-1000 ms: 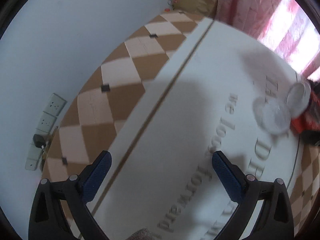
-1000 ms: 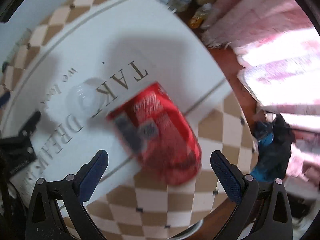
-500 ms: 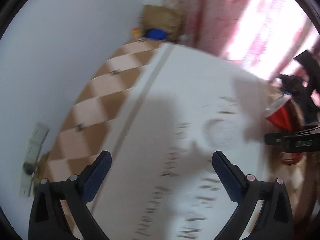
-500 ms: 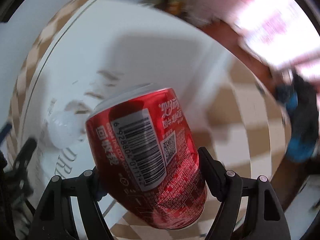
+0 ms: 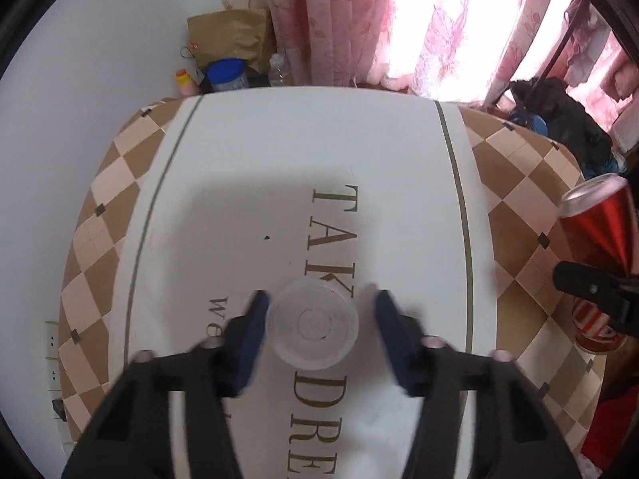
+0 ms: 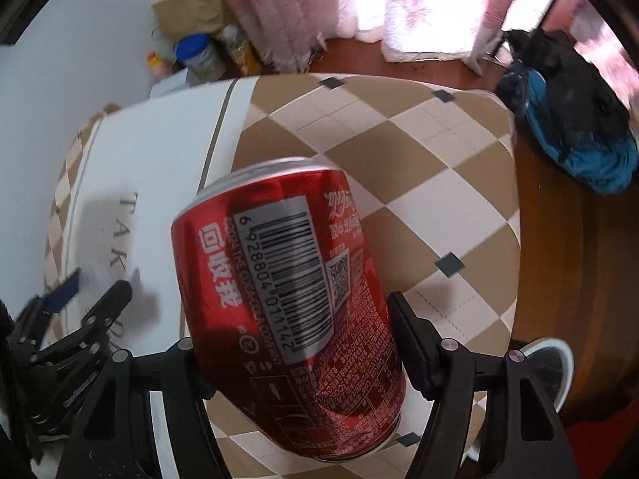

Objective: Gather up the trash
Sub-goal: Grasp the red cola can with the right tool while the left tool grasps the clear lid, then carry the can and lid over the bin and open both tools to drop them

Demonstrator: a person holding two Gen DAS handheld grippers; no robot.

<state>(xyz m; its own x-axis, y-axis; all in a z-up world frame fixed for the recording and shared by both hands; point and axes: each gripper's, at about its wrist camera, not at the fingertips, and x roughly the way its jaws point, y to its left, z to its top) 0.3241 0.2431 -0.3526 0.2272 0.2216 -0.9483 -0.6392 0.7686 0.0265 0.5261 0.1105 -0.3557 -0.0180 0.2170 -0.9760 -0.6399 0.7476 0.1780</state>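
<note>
A: Nearest the right gripper [image 6: 297, 363], what could go wrong?

B: The red can [image 6: 289, 311] could slip. Its jaws are closed on the lower body of the can, which leans left in the grip and is held clear above the checkered cloth [image 6: 419, 183]. I'd judge a smooth round wall pinched low down could pivot or slide out if the hand swings fast.

A: And the left gripper [image 5: 319, 327]?

B: Its jaws stand wide, straddling the clear plastic cup [image 5: 313, 325] that sits on the white surface [image 5: 279, 151] over the printed lettering. The left finger looks to be just touching the cup wall; the right one stands apart. Nothing is held yet. The fingers are blurred, so contact is hard to call.

A: The risk there?

B: Thin plastic. A one-sided closing could shove the cup sideways or crush it instead of lifting it.

A: Further off?

B: I see no bin in either view, so where the trash goes I cannot tell.
</note>
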